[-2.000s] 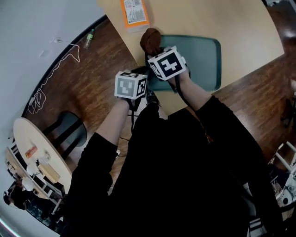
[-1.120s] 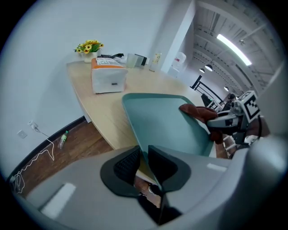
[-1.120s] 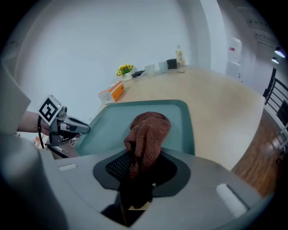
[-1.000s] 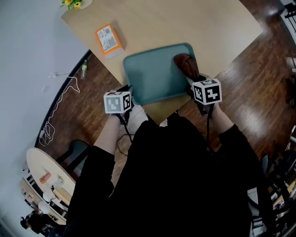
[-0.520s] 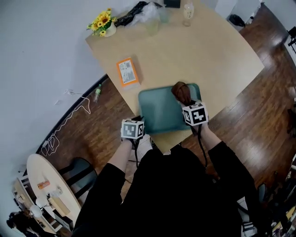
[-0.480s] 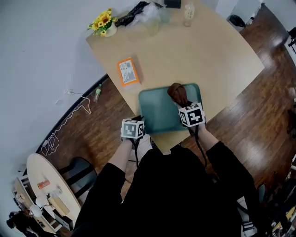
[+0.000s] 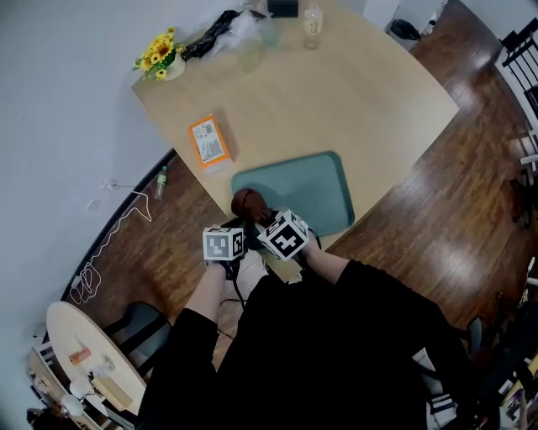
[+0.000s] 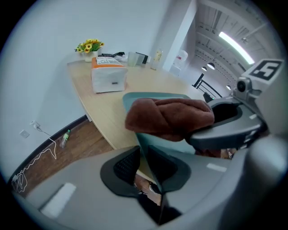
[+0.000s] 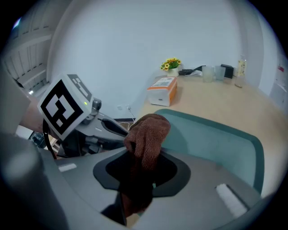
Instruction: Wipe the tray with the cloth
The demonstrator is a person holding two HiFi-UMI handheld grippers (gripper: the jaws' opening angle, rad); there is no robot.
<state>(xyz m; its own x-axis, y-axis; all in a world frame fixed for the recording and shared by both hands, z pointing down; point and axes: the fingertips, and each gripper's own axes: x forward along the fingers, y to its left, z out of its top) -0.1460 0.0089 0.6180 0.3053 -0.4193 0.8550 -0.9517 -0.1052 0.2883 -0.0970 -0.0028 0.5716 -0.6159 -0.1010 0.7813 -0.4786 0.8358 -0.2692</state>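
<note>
A teal tray (image 7: 304,191) lies at the near edge of the wooden table (image 7: 336,92). My left gripper (image 7: 236,223) is shut on the tray's near left rim (image 8: 140,143), which runs thin between its jaws. My right gripper (image 7: 267,220) is shut on a brown cloth (image 7: 248,204) that rests on the tray's near left corner, right beside the left gripper. In the right gripper view the cloth (image 9: 146,132) bunches up out of the jaws over the tray (image 9: 216,141). In the left gripper view the cloth (image 8: 168,117) hangs just above my left gripper (image 8: 143,164).
An orange and white box (image 7: 208,141) lies on the table to the left of the tray. Yellow flowers (image 7: 157,55), a bottle (image 7: 313,21) and other small items stand at the far edge. Wood floor surrounds the table, with a cable (image 7: 109,231) at the left.
My right gripper has dragged the cloth from the tray's far right part across to its near left corner. The left gripper has kept its hold at the tray's edge.
</note>
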